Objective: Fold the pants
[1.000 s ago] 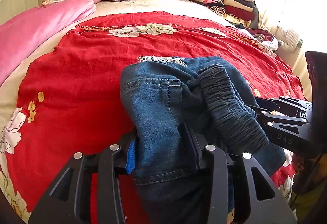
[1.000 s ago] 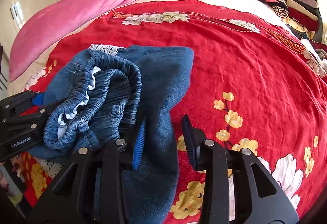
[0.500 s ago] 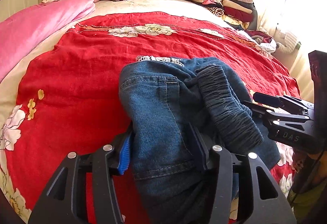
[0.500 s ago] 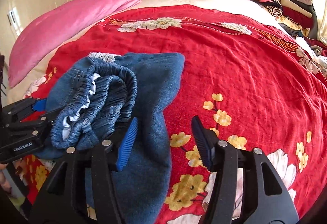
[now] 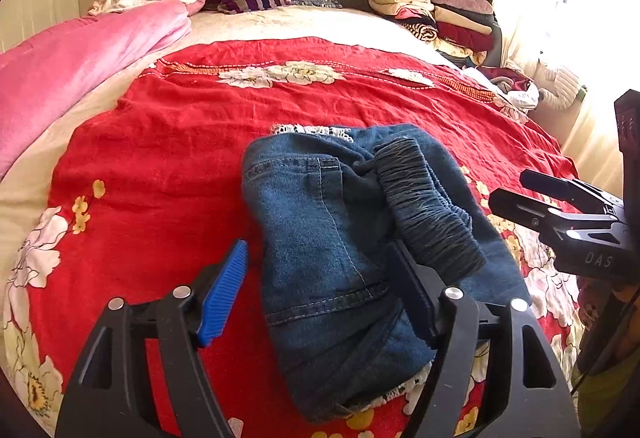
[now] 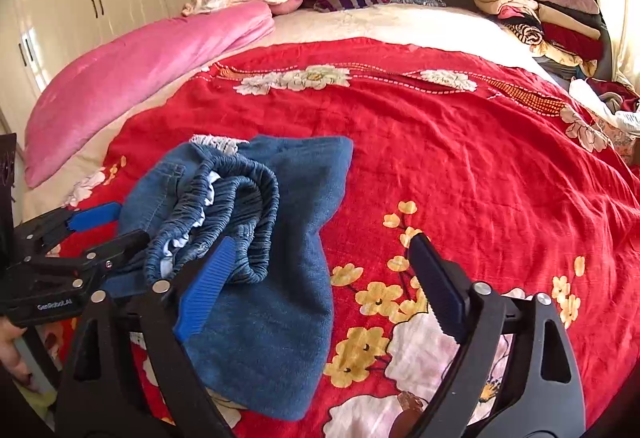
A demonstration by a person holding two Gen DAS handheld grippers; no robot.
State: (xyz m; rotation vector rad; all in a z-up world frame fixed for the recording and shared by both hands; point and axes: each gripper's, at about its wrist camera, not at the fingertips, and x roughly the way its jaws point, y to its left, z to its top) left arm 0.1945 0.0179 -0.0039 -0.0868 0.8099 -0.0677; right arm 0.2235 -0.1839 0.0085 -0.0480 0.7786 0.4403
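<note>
Red floral bedspread (image 6: 460, 166) covers the bed; on its near edge lie the folded denim pants (image 5: 340, 238), bunched into a thick bundle. Left gripper (image 5: 320, 294) stands spread, its fingers either side of the bundle without pinching it; right gripper (image 6: 316, 286) is spread too, one finger beside the elastic waistband (image 6: 240, 214). Judging by the look, the denim is soft, limp, moderately heavy and not slippery, best taken at the waistband or the stitched hems. Readable writing: "GenRobot.AI" (image 6: 54, 306) and "DAS" (image 5: 599, 260) on the gripper bodies. Farther back sit a pink quilt (image 6: 140, 74) and stacked clothes (image 6: 540, 14)
</note>
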